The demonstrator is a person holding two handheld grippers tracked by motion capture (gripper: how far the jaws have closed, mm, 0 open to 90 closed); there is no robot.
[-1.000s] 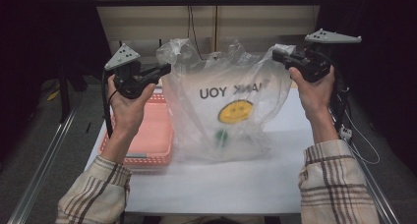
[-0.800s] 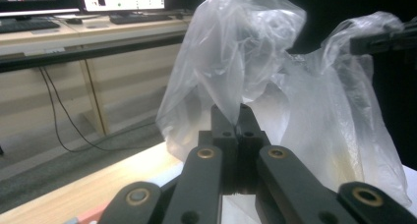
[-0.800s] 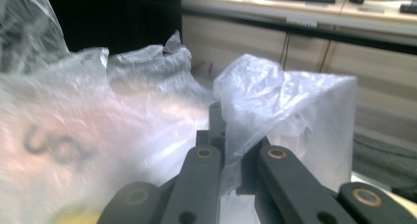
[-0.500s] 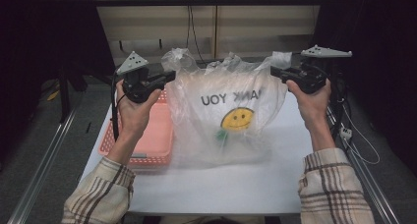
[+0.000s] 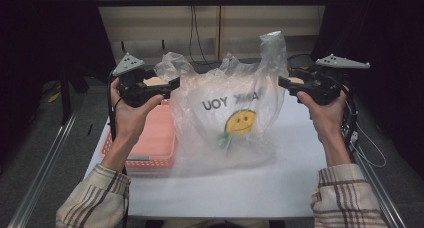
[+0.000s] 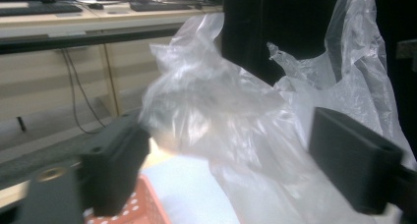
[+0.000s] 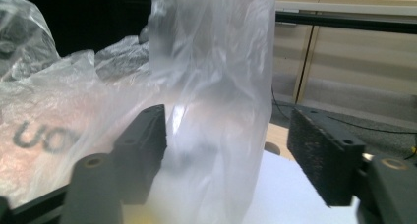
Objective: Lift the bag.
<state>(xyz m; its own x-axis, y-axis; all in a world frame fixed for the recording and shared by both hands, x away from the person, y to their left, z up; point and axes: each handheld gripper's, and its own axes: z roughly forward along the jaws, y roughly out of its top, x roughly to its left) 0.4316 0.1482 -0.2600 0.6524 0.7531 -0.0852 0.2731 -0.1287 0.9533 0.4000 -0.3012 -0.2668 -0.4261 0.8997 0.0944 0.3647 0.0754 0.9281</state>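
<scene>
A clear plastic bag (image 5: 230, 118) stands mid-bench (image 5: 280, 188), hiding part of the red basket (image 5: 150, 143) left of it. Both the left gripper (image 5: 172, 84) and right gripper (image 5: 281, 83) have fingers spread wide around its handles; the green contents are blurred.

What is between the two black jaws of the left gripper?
In the left gripper view, crumpled film of the clear plastic bag sits between the open jaws of the left gripper.

Clear thin plastic carrier bag (image 5: 235, 113): black print, seen mirrored through the film, reads "UOY" then "ANK" partly creased; yellow smiley face (image 5: 240, 122) beneath it. Right gripper view catches "UO" (image 7: 42, 137) on the same bag. No other legible text.
</scene>
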